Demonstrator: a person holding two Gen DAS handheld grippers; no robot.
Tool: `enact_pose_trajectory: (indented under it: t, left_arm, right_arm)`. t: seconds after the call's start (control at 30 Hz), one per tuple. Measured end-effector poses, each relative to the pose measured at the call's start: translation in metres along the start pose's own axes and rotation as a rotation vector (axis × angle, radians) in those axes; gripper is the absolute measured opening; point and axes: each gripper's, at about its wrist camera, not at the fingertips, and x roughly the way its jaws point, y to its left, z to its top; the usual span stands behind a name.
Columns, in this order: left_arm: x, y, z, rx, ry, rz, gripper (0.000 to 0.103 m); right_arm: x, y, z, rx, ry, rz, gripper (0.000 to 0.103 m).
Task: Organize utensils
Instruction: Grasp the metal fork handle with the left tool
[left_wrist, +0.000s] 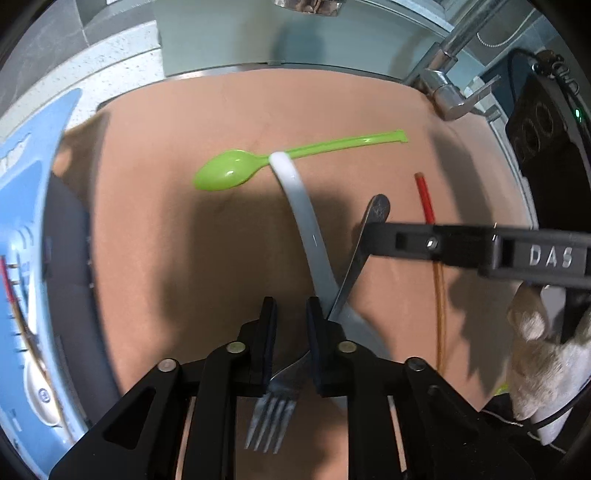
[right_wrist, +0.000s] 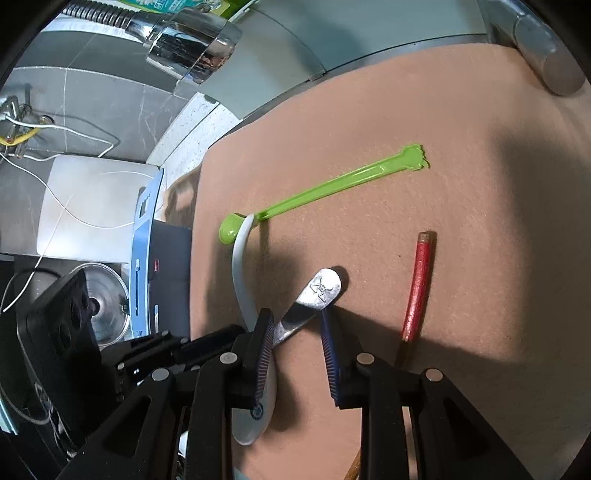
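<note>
The right gripper (right_wrist: 297, 325) brackets the flat-ended steel fork (right_wrist: 320, 291), jaws slightly apart with its handle between them, presumably steadying it, while the left gripper (left_wrist: 290, 317), narrowly parted over its neck, grips nothing; the lime-green plastic spoon (left_wrist: 236, 170) waits at eleven o'clock.

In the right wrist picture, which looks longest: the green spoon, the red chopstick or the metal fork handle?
Longest to shortest, as they look:
1. green spoon
2. red chopstick
3. metal fork handle
The fork handle and the chopstick both run under the tool, so their full lengths are hidden and their order is unsure.
</note>
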Motion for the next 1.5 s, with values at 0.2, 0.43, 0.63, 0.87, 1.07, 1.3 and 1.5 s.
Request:
enact_pose_trajectory:
  t: [0.2,0.43,0.63,0.87,1.07,1.3,1.5]
  left_arm:
    - [-0.024,0.002,-0.023,0.065,-0.016,0.045,0.048]
    - [-0.024,-0.018,-0.049,0.228,0.063,0.076,0.059]
    - [-0.01,-0.016,-0.053,0.258,0.108,0.111,0.059]
    - [0.001,-0.027,-0.045,0.278,0.117,0.115,0.043]
    - [-0.001,-0.037,-0.048,0.306,0.099,0.122,0.025]
    - [-0.011,-0.046,-0.051,0.296,0.067,0.116,0.024]
    - [-0.026,-0.029,-0.052,0.292,0.034,0.115,0.006]
  right_arm:
    - [0.001,0.007,-0.001,0.004,-0.005,0.0,0.039]
    - [0.005,0.007,0.004,0.052,0.014,0.008,0.042]
    - [0.008,0.014,0.005,0.036,0.01,-0.028,0.042]
    - [0.009,0.008,0.005,0.05,0.003,-0.05,0.018]
    - [0.005,0.007,0.004,0.066,-0.017,-0.028,0.013]
    - [-0.002,0.013,0.002,0.058,-0.037,-0.006,0.011]
    - [-0.011,0.02,0.002,0.047,-0.048,0.017,0.006]
